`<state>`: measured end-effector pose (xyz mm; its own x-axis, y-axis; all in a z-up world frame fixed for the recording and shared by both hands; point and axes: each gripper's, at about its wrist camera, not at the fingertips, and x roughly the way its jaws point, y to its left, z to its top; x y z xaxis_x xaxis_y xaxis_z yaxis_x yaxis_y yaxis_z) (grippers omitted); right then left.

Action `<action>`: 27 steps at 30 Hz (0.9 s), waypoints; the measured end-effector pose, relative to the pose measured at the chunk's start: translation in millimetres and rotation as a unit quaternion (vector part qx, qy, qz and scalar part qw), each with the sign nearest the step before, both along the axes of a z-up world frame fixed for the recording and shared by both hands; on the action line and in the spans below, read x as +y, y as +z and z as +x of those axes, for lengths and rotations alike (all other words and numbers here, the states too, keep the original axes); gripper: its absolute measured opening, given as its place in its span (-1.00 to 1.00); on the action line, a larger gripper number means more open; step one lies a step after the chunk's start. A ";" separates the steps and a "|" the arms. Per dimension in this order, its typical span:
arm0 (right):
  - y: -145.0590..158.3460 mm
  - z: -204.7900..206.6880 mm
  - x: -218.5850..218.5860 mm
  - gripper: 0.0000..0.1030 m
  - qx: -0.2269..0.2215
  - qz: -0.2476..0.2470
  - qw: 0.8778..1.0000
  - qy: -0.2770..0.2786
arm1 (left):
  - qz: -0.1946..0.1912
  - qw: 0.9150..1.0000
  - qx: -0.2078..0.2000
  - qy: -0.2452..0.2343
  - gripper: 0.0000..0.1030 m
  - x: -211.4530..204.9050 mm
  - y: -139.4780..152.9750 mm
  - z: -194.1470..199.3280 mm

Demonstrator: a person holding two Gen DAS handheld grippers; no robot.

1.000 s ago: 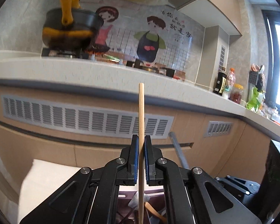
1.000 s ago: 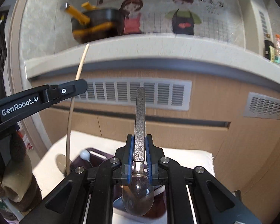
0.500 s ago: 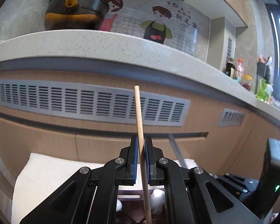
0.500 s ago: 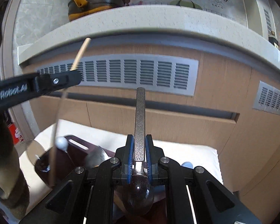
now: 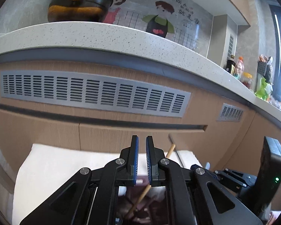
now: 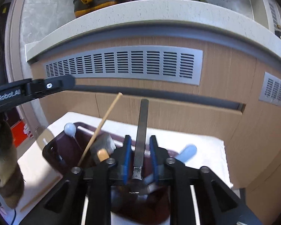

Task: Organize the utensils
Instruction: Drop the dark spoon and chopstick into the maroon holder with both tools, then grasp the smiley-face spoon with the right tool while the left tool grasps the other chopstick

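My left gripper (image 5: 142, 139) hangs over a dark maroon utensil holder (image 6: 50, 148). Its jaws are opening and nothing is between the pads. The wooden chopstick (image 5: 170, 150) has left them and leans to the right behind the right finger, its lower end in the holder. In the right wrist view the same chopstick (image 6: 103, 123) slants out of the holder. My right gripper (image 6: 139, 137) is over the holder too, jaws opening. The metal spoon's handle (image 6: 142, 120) stands upright between the pads, with a gap on each side.
The holder sits on a white towel (image 6: 202, 150) and also contains a white ball-tipped tool (image 6: 70, 129), a wooden handle (image 6: 102, 154) and a light blue handle (image 6: 187, 151). Another chopstick (image 6: 39, 195) lies on the towel. A cabinet front with a vent grille (image 5: 95, 91) rises close behind.
Both grippers have sunk toward the holder. The left jaws parted and the chopstick dropped and tipped right. The right jaws parted from the spoon handle, and the spoon slid lower.
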<state>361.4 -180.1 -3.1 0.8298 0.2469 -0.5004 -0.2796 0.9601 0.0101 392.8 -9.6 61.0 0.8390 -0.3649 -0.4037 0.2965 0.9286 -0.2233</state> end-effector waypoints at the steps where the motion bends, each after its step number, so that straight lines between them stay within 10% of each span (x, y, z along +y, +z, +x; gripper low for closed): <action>1: 2.4 -5.8 -4.5 -0.48 0.000 0.003 1.000 -0.004 | 0.002 1.000 0.007 0.000 -0.67 2.9 0.7 -3.0; 6: 12.0 -43.3 -31.2 0.06 -0.006 0.000 0.999 -0.034 | 0.027 0.998 0.046 0.029 0.10 32.0 -2.6 -28.1; 22: -46.1 -140.8 -58.6 0.08 0.128 -0.064 0.989 -0.047 | 0.097 0.959 0.264 -0.016 0.11 64.6 -101.7 -91.0; 27: -68.1 -155.8 -52.8 0.08 0.162 -0.066 0.984 -0.028 | 0.115 0.950 0.290 -0.028 -0.45 60.6 -116.6 -102.1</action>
<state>205.6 -232.9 -71.2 0.6316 0.1203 -0.7659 -0.2287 0.9728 -0.0358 290.7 51.0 -55.6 0.4331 -0.2481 -0.8665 0.2352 0.9592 -0.1571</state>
